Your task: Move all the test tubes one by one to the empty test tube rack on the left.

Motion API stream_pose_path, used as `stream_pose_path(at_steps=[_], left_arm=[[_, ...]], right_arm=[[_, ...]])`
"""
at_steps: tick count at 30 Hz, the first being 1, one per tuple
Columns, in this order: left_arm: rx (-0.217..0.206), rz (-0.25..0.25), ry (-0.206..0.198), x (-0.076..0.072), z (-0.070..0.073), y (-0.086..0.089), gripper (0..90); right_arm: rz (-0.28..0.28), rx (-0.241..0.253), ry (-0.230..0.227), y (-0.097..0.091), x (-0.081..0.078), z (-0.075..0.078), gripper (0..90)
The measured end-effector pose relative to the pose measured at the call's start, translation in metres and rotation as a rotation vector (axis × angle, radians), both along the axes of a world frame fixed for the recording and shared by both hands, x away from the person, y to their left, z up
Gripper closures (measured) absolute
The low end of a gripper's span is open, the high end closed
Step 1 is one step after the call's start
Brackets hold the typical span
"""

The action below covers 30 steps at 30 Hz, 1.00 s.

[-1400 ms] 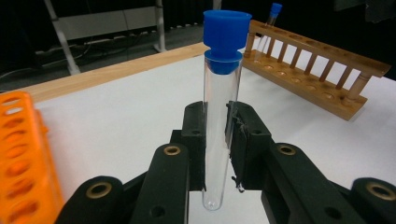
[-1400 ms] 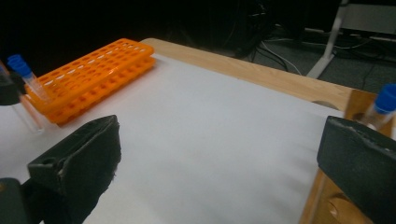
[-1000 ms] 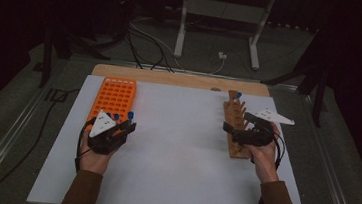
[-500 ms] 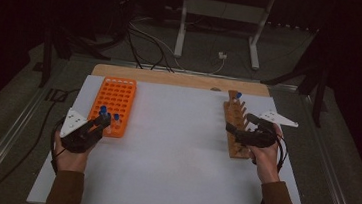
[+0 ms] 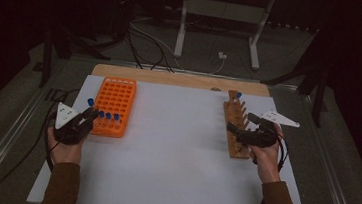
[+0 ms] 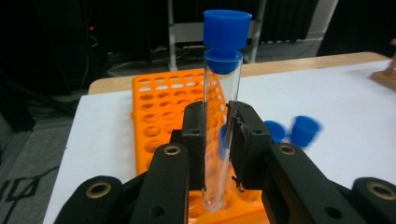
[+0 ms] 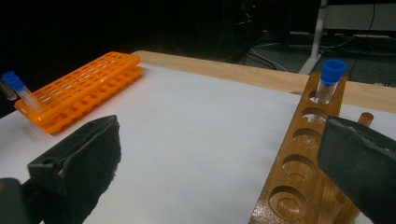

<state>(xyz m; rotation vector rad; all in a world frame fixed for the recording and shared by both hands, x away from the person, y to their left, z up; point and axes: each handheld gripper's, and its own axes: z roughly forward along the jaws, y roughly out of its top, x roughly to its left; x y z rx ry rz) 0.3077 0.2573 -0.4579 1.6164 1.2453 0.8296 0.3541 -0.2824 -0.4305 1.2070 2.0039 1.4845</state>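
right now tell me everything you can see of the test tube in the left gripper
The test tube is a clear, empty-looking tube of glass or plastic, closed by a blue stopper. It stands nearly upright, clamped about mid-length in the shut jaws of the left gripper. Its rounded bottom hangs at the near edge of the orange rack; whether it touches the rack is unclear.

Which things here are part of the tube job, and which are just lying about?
In the job:
- tube, clamped in left hand-held gripper
- orange rack
- wooden rack
- right hand-held gripper, open

Lying about:
- cables
- metal stand
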Motion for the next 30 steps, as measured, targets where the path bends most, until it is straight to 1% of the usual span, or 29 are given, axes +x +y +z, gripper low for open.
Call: stream_pose_path(at_steps=[5,7,8,15,17,19,22,24,26,27,30], left_arm=[[0.023,0.020,0.039,0.011,-0.010,-0.001,78.0],[0.043,0.026,0.056,0.014,-0.014,-0.002,78.0],[0.044,0.030,0.062,0.014,-0.016,-0.001,78.0],[0.043,0.025,0.105,0.015,-0.029,0.001,78.0],[0.049,0.021,0.119,0.015,-0.033,0.001,78.0],[0.044,0.019,0.124,0.015,-0.033,0.002,78.1],[0.048,0.008,0.140,0.015,-0.034,0.003,78.2],[0.061,0.002,0.155,0.015,-0.035,0.002,78.3],[0.087,-0.006,0.179,0.015,-0.039,0.000,78.3],[0.080,-0.003,0.173,0.015,-0.040,0.000,78.3],[0.067,-0.004,0.177,0.014,-0.040,0.003,78.3]], right_arm=[[0.006,-0.005,-0.003,0.001,0.000,0.000,0.0],[0.007,-0.003,-0.004,0.001,0.000,0.000,0.0],[0.008,-0.002,-0.006,0.001,-0.001,0.000,0.0],[0.012,-0.002,-0.006,0.001,-0.001,0.000,0.0],[0.014,-0.003,-0.006,0.002,-0.001,0.000,0.0],[0.015,-0.003,-0.007,0.002,-0.001,0.000,0.0],[0.015,-0.002,-0.006,0.002,-0.001,0.000,0.0],[0.015,-0.005,-0.005,0.002,-0.001,-0.001,0.0],[0.015,-0.005,-0.003,0.002,-0.001,-0.001,0.0],[0.015,-0.006,-0.004,0.002,-0.001,-0.001,0.0],[0.015,-0.006,-0.006,0.003,-0.002,-0.001,0.0]])
